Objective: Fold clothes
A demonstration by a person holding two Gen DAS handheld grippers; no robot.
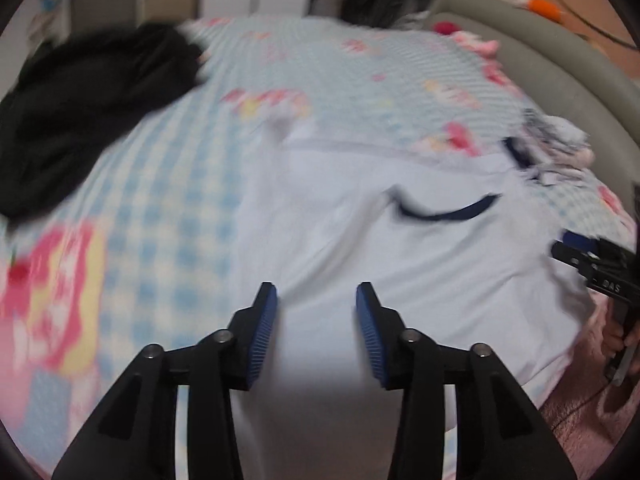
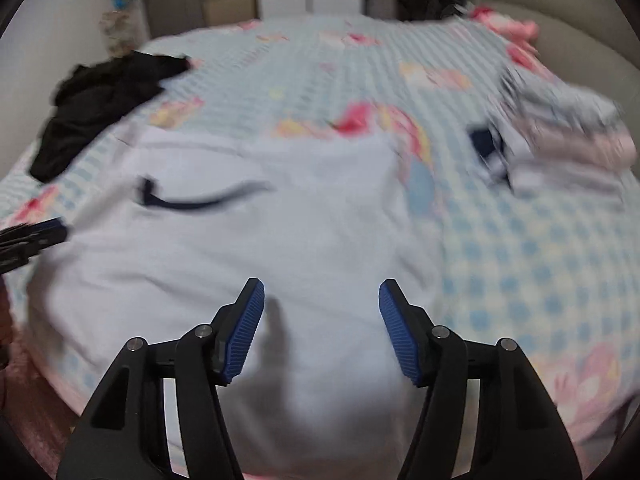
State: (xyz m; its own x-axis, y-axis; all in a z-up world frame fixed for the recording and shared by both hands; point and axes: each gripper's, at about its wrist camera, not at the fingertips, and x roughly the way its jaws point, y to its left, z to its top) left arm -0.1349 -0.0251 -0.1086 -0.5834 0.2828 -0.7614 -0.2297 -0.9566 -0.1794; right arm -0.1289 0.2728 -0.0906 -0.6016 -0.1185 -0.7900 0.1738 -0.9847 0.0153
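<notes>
Blue-and-white checked bedding (image 2: 520, 264) with pink flower patches covered the bed, and a grey padded headboard (image 1: 560, 76) curved round its far side. Both views were blurred.

Spread across the bedding lay a pale, nearly white shirt (image 2: 248, 248), mostly flat with a few soft creases. A dark navy trim (image 2: 200, 200) curved across its upper part, at about eleven o'clock from the right gripper's fingertips in that gripper's own view.

The left gripper (image 1: 316, 304) hung over the near part of the shirt with its blue-padded fingers (image 1: 262, 336) spread apart. Nothing was pinched between them; only the cloth showed through the gap, below. Whether the tips touched the cloth I could not tell.

The right gripper (image 2: 322, 300) stood likewise over the shirt, its blue pads (image 2: 400, 336) held wide and empty, with a grey shadow on the cloth between them. In the left wrist view that same tool showed at three o'clock, at the frame's edge, with a hand (image 1: 616, 340) on its handle.

A crumpled black garment (image 1: 92, 112) lay at ten o'clock on the bed, apart from the shirt. A small stack of folded clothes (image 2: 560, 140), grey, white and navy, sat at two o'clock in the right wrist view, near the headboard.
</notes>
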